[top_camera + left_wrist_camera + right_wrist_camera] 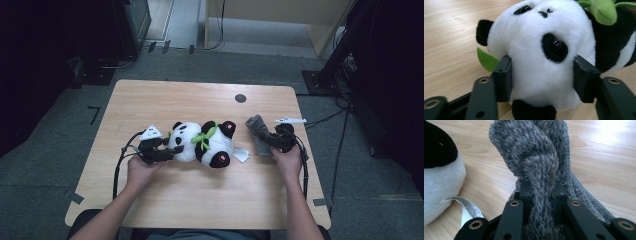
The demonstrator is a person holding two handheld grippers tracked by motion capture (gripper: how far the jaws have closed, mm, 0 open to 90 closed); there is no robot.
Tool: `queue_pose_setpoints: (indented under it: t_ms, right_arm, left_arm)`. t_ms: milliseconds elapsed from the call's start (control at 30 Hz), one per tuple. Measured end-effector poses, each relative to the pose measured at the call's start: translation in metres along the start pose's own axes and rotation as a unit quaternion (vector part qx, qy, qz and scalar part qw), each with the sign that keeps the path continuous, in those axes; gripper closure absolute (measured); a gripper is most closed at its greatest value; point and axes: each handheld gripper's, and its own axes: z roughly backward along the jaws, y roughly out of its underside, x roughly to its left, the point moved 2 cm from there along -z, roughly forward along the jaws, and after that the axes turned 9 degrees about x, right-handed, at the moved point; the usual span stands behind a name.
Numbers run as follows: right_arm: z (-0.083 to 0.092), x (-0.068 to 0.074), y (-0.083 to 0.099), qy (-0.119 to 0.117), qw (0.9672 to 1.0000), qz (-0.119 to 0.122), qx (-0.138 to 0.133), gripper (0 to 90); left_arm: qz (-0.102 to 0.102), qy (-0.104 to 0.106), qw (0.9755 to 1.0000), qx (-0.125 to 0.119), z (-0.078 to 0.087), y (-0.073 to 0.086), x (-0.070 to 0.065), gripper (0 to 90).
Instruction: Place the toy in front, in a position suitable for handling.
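Observation:
A black-and-white panda plush (205,142) with a green leaf collar lies on its side in the middle of the wooden table (200,200). My left gripper (172,152) comes at it from the left. In the left gripper view its jaws stand on both sides of the panda's white head (534,50), and the pads (505,75) press into the fur. To the right lies a grey knitted cloth (256,127). My right gripper (267,140) is shut on a bunched fold of that cloth (531,145), which rises between the jaws.
A white tag (241,155) sticks out from the panda toward the cloth, and also curls at the lower left of the right gripper view (466,207). A small black disc (240,98) sits near the table's far edge. Bare wood lies in front of both hands.

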Motion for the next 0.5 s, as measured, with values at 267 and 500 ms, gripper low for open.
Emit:
queue_pose_setpoints:
  t_ms: [267, 500]
  right_arm:
    - [0.006, 0.009, -0.004, -0.005, 1.0, 0.004, 0.003, 77.8]
    - [0.012, 0.018, -0.007, -0.014, 0.9999, 0.009, -0.001, 77.7]
  left_arm:
    - [-0.01, 0.012, 0.9998, -0.009, 0.003, -0.002, 0.001, 26.9]
    - [-0.01, 0.027, 0.9995, -0.008, 0.007, -0.009, 0.004, 22.4]
